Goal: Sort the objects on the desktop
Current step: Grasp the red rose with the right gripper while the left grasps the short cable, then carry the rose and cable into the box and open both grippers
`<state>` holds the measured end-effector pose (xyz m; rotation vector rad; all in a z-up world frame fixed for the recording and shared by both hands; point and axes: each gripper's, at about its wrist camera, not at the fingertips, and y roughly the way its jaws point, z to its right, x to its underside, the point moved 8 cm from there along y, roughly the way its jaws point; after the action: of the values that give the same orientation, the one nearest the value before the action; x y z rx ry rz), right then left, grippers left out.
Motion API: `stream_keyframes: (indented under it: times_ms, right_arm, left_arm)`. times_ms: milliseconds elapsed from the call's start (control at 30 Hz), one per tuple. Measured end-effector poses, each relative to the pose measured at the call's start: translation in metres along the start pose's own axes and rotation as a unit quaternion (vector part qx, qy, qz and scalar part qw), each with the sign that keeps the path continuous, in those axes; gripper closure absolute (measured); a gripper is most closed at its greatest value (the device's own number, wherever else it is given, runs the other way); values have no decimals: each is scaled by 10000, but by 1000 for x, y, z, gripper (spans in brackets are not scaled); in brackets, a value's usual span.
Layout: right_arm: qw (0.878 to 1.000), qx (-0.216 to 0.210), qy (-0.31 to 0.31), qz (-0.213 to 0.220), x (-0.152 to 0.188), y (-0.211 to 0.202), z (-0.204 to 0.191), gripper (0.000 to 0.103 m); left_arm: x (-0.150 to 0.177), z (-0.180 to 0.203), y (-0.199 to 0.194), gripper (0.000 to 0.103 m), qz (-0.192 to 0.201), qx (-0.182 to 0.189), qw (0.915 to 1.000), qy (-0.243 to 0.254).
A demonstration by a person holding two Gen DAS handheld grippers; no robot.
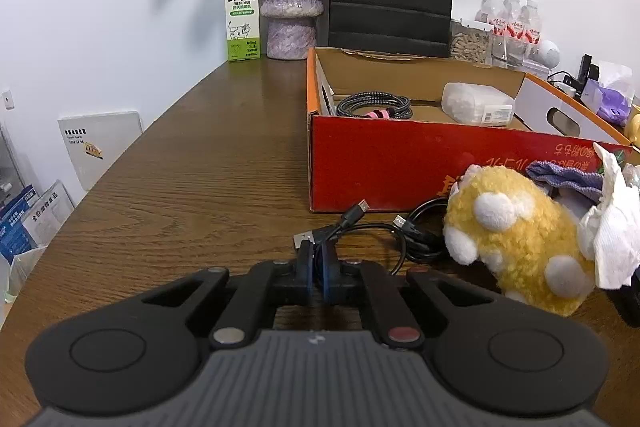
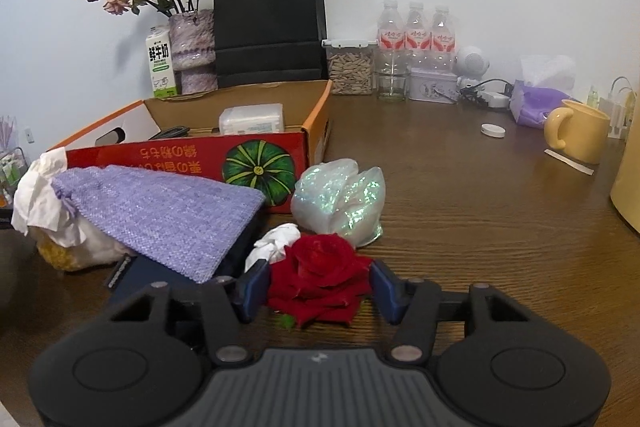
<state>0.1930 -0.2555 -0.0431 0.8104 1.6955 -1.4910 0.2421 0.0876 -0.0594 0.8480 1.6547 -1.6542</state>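
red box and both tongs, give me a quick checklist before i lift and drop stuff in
1. Left tongs closed on the black cable: ok, pads pinch it near the plug.
2. Rest of cable free to lift: cannot tell, its loops run up against the yellow plush toy.
3. Right tongs gripping the red rose: not ok, pads flank it with gaps showing.
4. Room in the red box: ok, bare floor beside the braided cable and white packet.
5. Crumpled tissue clear of the rose: not ok, it touches.
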Motion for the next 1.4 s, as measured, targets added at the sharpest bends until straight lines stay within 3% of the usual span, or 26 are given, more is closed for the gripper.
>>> stream_keyframes:
  times_ms: [500, 933, 1133, 1400]
  right_arm:
    - [9993, -25, 86, 375, -7, -26, 2, 63]
    - [9955, -60, -47, 942, -41, -52, -6, 66]
    - [9909, -292, -204, 1300, -86, -44, -26, 66]
    - [9893, -518, -291, 1329, -146, 12, -61, 66]
  left_arm:
    - [-14, -4, -43, 99, 698, -224, 9973, 21]
    - [-65, 7, -85, 98, 1559, -83, 9876, 146]
    - [-103, 30, -74, 98, 1818, 213, 9830, 134]
    - [-142, 64, -8, 98, 1609, 454, 9859, 30]
